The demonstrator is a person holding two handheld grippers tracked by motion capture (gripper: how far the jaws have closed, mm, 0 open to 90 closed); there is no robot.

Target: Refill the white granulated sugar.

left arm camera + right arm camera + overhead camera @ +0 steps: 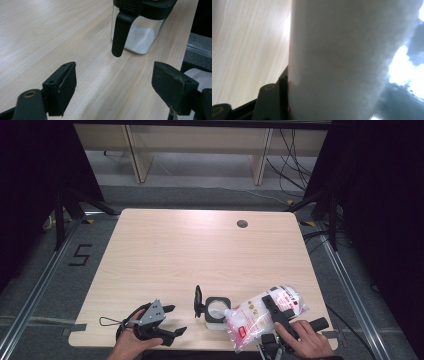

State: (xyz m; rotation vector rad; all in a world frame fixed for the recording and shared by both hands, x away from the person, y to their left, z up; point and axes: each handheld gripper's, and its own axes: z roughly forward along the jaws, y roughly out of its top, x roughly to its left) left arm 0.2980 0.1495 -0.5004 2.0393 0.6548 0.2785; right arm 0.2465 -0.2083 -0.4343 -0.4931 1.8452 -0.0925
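At the near edge of the counter (150, 250), the right gripper (274, 312) is clamped on a plastic bag (260, 317) of white granules, tipped so its open corner meets the mouth of a clear jar (216, 310) with a black rim. Pouring looks to be the step in hand. To do it well, the bag's corner should stay over the opening and the tilt should rise slowly, so the flow does not surge or spill. The bag's long axis runs from the near right, where it is held, down toward the jar at its left, mouth end lowest. Left of the jar, the left gripper (113, 82) rests low with jaws apart, holding nothing, facing the jar's black handle (121, 30). Steadying the jar there would help.
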